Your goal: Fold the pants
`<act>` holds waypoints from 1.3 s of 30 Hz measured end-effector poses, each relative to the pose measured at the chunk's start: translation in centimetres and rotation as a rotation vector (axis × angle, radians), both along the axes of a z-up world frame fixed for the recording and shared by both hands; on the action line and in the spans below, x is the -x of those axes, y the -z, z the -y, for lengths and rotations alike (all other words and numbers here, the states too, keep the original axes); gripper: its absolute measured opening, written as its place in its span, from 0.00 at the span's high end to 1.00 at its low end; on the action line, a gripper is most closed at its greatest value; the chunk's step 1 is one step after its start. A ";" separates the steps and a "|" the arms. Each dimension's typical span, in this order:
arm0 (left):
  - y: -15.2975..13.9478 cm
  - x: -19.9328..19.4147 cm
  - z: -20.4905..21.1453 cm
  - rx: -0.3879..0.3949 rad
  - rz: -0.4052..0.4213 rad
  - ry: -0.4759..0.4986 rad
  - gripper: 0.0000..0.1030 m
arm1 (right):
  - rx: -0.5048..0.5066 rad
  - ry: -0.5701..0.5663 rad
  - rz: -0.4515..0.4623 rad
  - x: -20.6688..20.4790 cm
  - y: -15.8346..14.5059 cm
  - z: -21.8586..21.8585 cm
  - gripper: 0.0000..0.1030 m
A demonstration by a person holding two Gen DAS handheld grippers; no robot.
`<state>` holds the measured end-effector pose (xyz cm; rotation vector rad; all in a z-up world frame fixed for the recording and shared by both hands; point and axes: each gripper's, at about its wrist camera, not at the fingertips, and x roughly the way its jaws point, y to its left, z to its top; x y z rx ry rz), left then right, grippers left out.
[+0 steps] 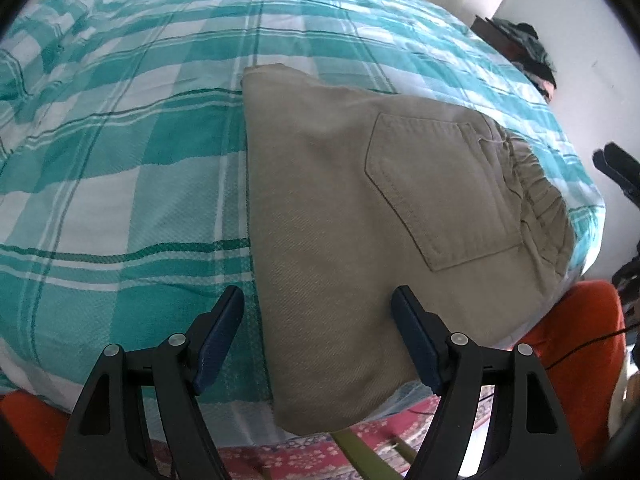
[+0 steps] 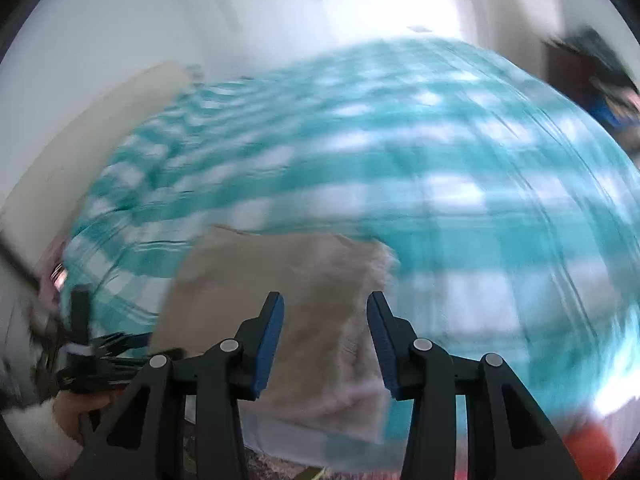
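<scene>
Pants [image 1: 340, 216] lie folded on checked bedspread [image 1: 120, 160]; left claw [image 1: 318, 332] wide, right claw [image 2: 326, 340] parted, both empty.

Checked bedspread [image 1: 120, 200] (teal, white), patterned rug [image 1: 312, 456]

Pants [image 1: 352, 208]: plain khaki-beige twill. Bedspread [image 1: 132, 152]: teal-and-white plaid with thin dark-green lines. Rug [image 1: 304, 458], at 6 o'clock: pink-red, small pale flowers. Gripper pads [image 1: 218, 340]: dark blue on black arms. Orange cloth [image 1: 576, 336], 4 o'clock.
</scene>
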<state>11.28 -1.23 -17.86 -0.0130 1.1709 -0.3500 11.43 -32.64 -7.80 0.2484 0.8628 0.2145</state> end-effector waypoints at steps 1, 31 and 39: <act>-0.1 0.0 0.1 -0.006 0.002 -0.001 0.25 | -0.013 -0.054 0.011 -0.5 0.0 -1.2 0.58; 0.9 -7.1 -4.3 0.203 -0.140 -0.092 0.09 | -0.119 0.025 -0.191 -4.9 6.0 4.6 0.11; 0.6 -9.1 -1.1 0.368 -0.238 0.019 0.87 | -0.387 -0.063 -0.478 -7.7 12.9 4.6 0.63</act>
